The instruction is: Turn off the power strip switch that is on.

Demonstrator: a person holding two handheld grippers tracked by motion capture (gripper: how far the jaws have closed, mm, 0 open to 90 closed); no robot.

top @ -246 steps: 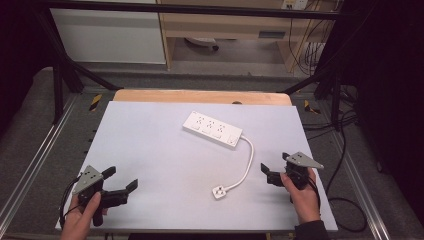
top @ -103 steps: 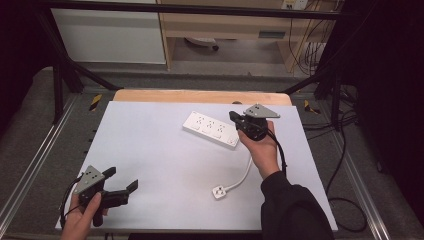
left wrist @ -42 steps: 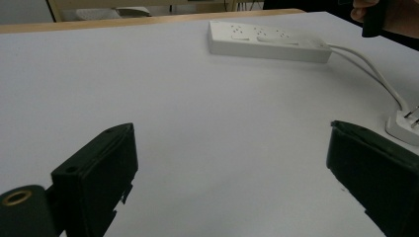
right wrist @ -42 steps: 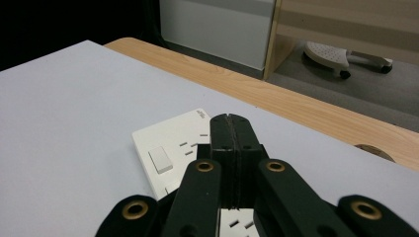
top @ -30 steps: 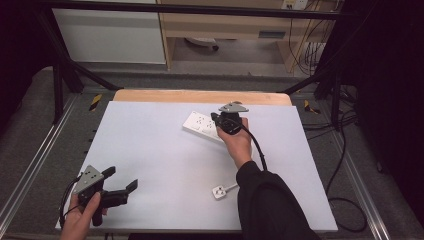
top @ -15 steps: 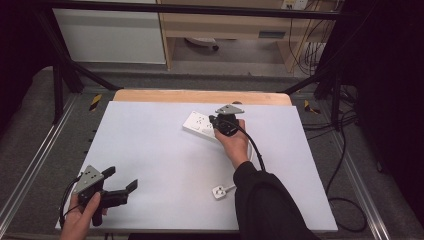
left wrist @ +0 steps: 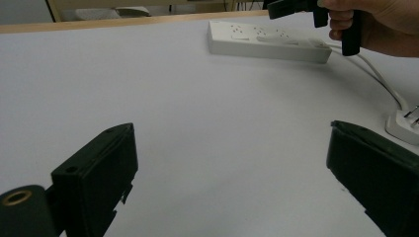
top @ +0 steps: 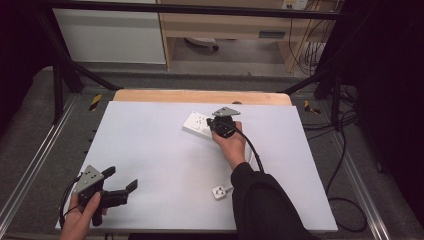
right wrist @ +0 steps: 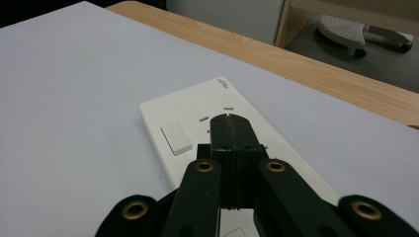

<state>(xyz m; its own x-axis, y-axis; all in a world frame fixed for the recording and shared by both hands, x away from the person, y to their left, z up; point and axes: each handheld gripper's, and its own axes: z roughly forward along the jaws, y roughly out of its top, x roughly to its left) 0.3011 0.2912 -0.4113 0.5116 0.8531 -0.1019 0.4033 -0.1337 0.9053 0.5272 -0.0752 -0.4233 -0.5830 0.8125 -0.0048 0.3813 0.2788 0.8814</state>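
The left gripper [top: 120, 192] rests low at the near left corner of the bench [top: 150, 160], held in the person's left hand [top: 82, 217]. Its fingers [left wrist: 96, 182] stand wide apart with nothing between them — bare bench surface shows across the whole gap in the left gripper view. From those fingers the plug [left wrist: 402, 123] lies ahead and off to the right, well apart, and the power strip [left wrist: 267, 42] lies farther ahead still, also to the right.

The plug [top: 220, 191] sits on the bench near the right forearm, its white cord [left wrist: 375, 74] running up to the strip.

Farther out, the right gripper [right wrist: 231, 123] hangs over the power strip [top: 200, 122], carried by the right hand [top: 232, 145]. Its fingers are pressed together, tip to tip, with nothing caught between them. In the right gripper view the closed tips sit directly above the strip's top face, just past the rocker switch [right wrist: 176, 137], which lies a little to their left and nearer the camera. Whether the tips touch the strip or hover just over it I cannot tell.

The strip's long axis runs roughly in line with these fingers, away from them toward the wooden edge [right wrist: 306, 64] of the bench. The right gripper is much the nearer of the two — so any press on the switch would likely fall to it, with a small shift to its left.
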